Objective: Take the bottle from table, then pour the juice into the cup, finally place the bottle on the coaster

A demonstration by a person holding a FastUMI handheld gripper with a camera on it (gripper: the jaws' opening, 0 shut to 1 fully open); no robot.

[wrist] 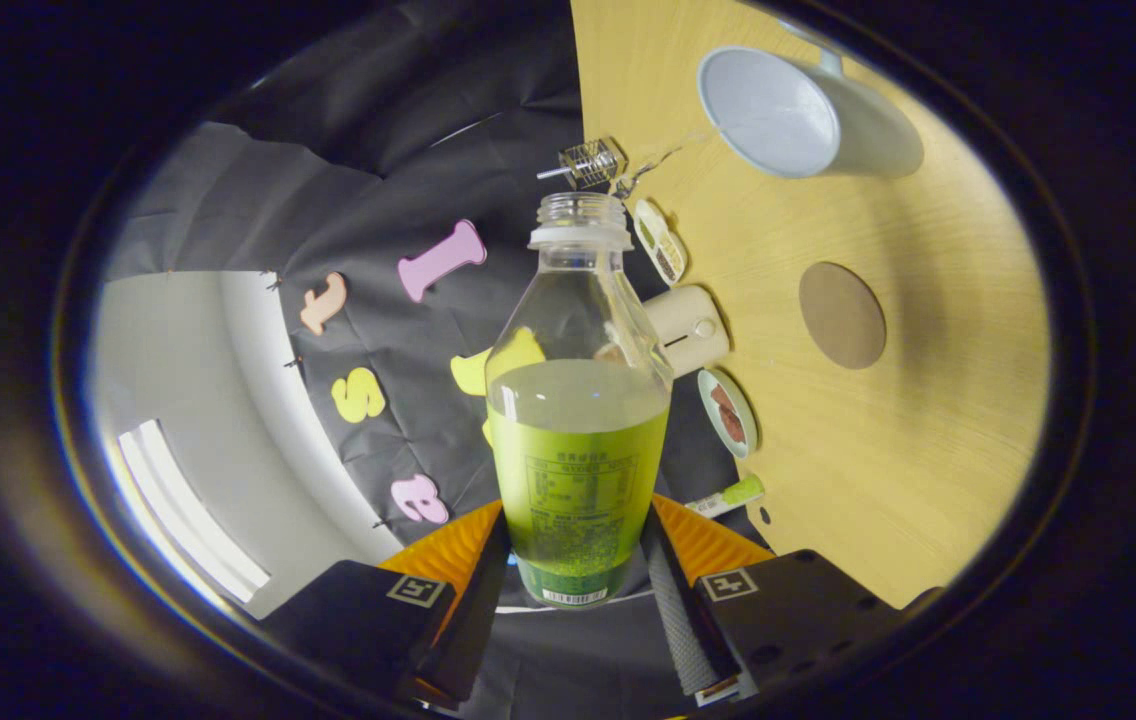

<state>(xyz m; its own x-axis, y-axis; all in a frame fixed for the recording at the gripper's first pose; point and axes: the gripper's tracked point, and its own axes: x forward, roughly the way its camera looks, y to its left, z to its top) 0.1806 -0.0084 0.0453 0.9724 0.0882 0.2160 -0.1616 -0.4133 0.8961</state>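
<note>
Gripper (576, 560): your two fingers are clamped on the lower body of the bottle, one ribbed pad pressing each side of it.
Bottle (578, 420): you hold it between the fingers, off the table, its neck pointing away from you; the whole view is rolled, so the table stands like a wall on your right.
Bottle look: clear plastic, rounded shoulders, threaded open mouth with no cap; a green printed label wraps the lower half.
Juice (576, 395): pale, cloudy liquid, its surface sitting just above the label's top edge.
Cup (808, 115): a pale, smooth mug with a handle, far to the right beyond the bottle's mouth, open side facing you.
Coaster (841, 315): flat brown disc on the table, nearer than the cup, well apart from the bottle.
Table (928, 450): light wood grain, matte.
Back edge of the table: a small cream cylinder-shaped item (688, 328), a round dish (728, 412), and a wire object (590, 163) near the bottle's mouth.
</note>
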